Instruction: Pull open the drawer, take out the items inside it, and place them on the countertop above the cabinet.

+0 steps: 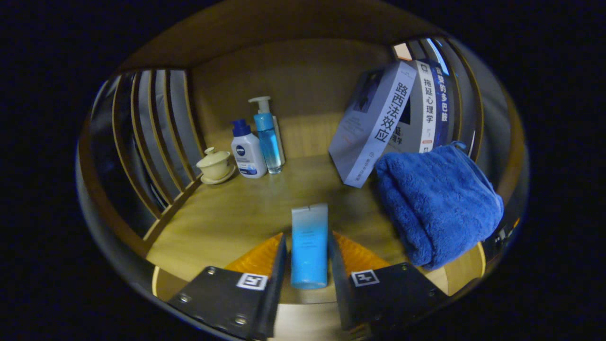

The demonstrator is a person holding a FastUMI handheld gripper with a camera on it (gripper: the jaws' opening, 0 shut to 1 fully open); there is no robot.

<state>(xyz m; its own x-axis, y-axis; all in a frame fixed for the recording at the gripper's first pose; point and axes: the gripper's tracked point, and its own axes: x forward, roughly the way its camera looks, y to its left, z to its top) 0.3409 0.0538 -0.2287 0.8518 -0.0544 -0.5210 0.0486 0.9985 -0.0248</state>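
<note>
Tube pinched over the table

The fingers (pixel 308 258) pinch a blue tube (pixel 309 246) from both sides, its long axis running straight ahead along them, over the near edge of the wooden table (pixel 227 218). A blue towel (pixel 438 206) lies just right; bottles (pixel 258 142) and a lidded cup (pixel 215 165) stand far left.

A blue tube (pixel 309 246), paler toward its far end, stands upright between the claw (pixel 307 258) fingers, above the wooden tabletop's (pixel 227 218) near edge.
</note>
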